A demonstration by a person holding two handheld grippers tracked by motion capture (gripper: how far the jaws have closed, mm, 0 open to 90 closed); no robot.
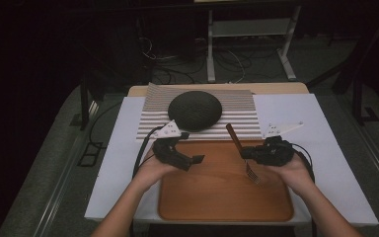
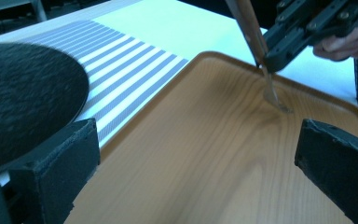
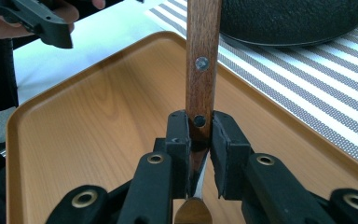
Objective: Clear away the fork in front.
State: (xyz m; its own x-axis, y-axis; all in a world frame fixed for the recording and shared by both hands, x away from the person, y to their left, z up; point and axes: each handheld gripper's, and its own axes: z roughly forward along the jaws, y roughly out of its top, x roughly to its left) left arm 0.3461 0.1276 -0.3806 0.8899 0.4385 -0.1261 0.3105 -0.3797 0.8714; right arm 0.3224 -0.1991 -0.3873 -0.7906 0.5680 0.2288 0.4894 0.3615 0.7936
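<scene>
Fork [image 1: 241, 148] pinched by right gripper [image 3: 199, 135] fingers over tray [image 1: 217, 197]; left gripper [image 1: 190, 159] fingers spread.

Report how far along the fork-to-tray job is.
Done: the right gripper has shut on the fork, wooden handle up, tines touching the wooden tray. In hand: setting the fork down. Left: release it; the left gripper is open above the tray, holding nothing. The dark plate sits untouched on the striped mat.

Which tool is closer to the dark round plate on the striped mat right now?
Left. The left tool hovers open just in front of the dark round plate, at the tray's far edge. The right tool is farther right, clamped on a wooden-handled fork.
</scene>
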